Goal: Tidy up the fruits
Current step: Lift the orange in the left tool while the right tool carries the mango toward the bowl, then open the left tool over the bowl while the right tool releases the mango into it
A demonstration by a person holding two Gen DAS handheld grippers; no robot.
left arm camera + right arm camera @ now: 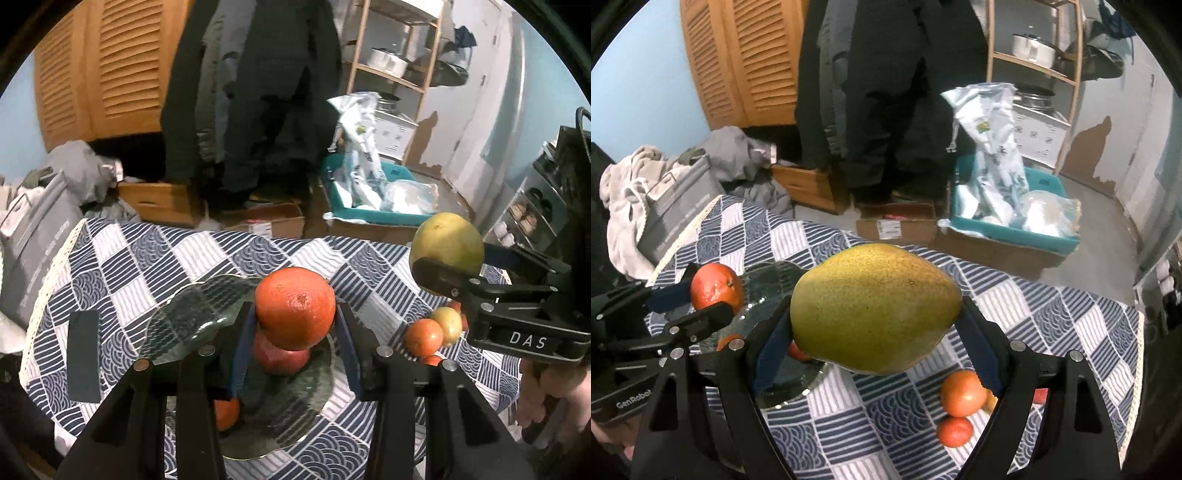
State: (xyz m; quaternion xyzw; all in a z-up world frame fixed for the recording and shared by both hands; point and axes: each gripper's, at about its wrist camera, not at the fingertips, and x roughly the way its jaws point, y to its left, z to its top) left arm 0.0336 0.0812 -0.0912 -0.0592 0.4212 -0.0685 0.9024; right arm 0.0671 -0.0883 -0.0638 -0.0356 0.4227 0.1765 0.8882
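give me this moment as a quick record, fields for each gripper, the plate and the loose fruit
left gripper: shut on an orange, held above the plate
right gripper: shut on a pear, held above the tablecloth
glass plate: holds a red fruit and a small orange
loose fruit: small cluster on the checked tablecloth, right of the plate

The left wrist view is carried low over the tabletop [122,251], aimed forward along its own tool [295,332] and down at the glass plate [184,314], very close. The right wrist view is held just to its right, facing the same way. Shared by both: the plate [768,284], the checked cloth, the wooden louvred cabinet [99,70] and the teal bin [1034,236]. Each tool is caught in the other's view.
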